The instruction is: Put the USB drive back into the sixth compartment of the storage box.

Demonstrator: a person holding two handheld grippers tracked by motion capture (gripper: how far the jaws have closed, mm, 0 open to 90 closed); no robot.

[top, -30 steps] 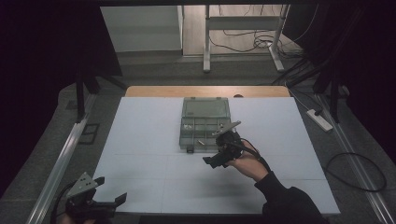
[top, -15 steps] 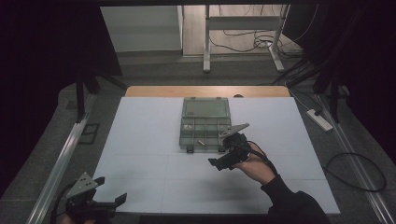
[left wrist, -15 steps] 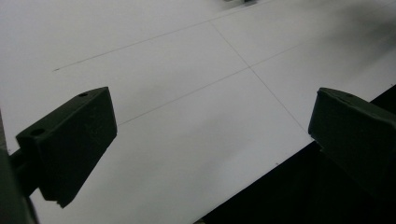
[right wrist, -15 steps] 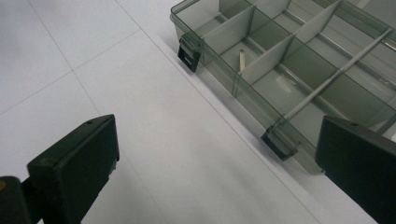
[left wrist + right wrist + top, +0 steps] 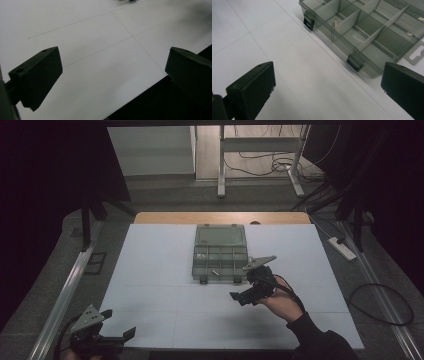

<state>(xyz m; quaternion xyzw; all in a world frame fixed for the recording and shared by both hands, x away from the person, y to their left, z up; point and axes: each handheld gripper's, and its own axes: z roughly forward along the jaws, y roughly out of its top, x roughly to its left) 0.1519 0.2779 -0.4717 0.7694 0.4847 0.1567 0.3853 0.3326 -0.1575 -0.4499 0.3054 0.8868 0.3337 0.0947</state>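
A clear grey compartment box (image 5: 220, 252) lies open in the middle of the white table (image 5: 150, 270), its lid folded back. In the right gripper view the box (image 5: 362, 37) has two black latches along its near wall and small parts in some cells. My right gripper (image 5: 244, 297) hovers just in front of the box's right corner, open, with nothing between its jaws (image 5: 322, 85). My left gripper (image 5: 120, 325) rests at the table's near left corner, open and empty, and its jaws frame bare white tabletop (image 5: 100, 62) and the table's edge.
A wooden strip (image 5: 220, 217) runs along the table's far edge. A power strip (image 5: 342, 248) and cables lie on the floor to the right. Metal rails flank the table on both sides.
My right gripper has drawn back from the box's front wall toward the near side and slightly right. The left gripper has stayed put.
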